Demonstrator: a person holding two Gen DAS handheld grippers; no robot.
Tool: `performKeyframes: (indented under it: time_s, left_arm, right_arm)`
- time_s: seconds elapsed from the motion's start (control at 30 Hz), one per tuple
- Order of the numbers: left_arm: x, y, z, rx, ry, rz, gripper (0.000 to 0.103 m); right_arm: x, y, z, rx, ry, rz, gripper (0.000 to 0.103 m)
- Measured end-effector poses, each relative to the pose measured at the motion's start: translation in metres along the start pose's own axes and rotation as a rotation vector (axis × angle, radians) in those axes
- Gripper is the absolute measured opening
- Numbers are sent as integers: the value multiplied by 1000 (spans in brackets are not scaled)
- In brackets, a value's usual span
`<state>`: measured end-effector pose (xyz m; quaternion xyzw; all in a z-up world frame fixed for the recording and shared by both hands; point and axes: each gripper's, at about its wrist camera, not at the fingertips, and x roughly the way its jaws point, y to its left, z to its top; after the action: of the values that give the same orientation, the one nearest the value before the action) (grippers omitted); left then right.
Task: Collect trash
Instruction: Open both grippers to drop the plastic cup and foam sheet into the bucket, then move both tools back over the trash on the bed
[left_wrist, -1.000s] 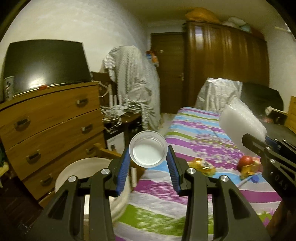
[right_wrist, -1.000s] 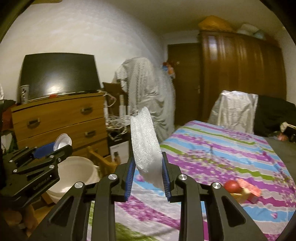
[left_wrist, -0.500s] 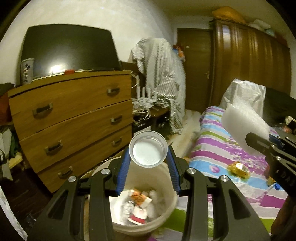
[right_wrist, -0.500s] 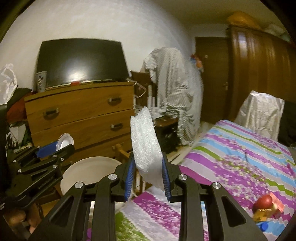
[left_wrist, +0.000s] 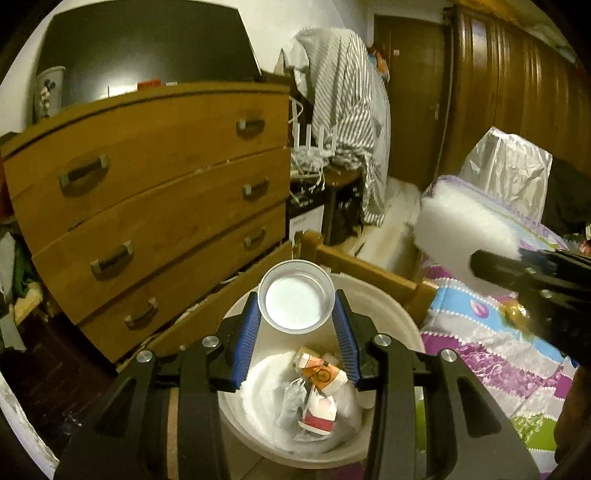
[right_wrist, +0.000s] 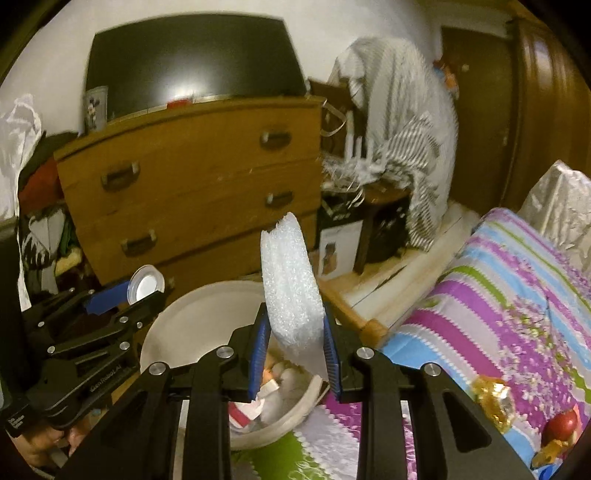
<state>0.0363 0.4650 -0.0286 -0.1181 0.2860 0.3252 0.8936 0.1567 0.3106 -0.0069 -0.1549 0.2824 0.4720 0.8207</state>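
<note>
Bin (left_wrist: 400, 317) between dresser (left_wrist: 155, 206) on the left and bed (right_wrist: 509, 295) on the right, wrappers (left_wrist: 319, 391) inside.

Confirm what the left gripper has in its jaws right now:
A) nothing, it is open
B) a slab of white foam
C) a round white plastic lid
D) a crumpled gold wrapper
C: in the left wrist view the left gripper clamps a round white plastic lid between its blue pads, above the white trash bucket; the right gripper holds the foam piece.
</note>
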Motion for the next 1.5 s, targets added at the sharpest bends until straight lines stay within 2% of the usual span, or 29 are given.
performKeyframes:
  time_s: [0.2,0.33,0.77,0.8,0.83,0.87,0.9,0.93,1.5]
  left_arm:
    - [31,13,-2,4,114,-9,38]
    - [45,21,-6,-2,159,-6,38]
    - [57,31,-15,-12,181,5,39]
    - [58,30,-14,-10,184,9,44]
    - [58,31,-15,-9,185,15,53]
    - [57,31,-14,-11,179,26,58]
    - [57,32,-15,-13,171,34,63]
    - [56,33,-14,-15,171,36,64]
    - [48,25,-14,-4,159,35,65]
  right_arm:
    - [57,3,6,6,146,42,29]
    - [77,6,6,2,186,43,29]
    - [82,2,1,0,193,53,29]
    - [82,1,1,5,190,63,30]
    - [81,0,2,16,185,67,34]
    - [80,-2,2,26,179,70,43]
    - [79,-3,2,32,174,70,46]
    - [77,-6,1,41,166,67,47]
    - [60,-12,0,61,141,69,48]
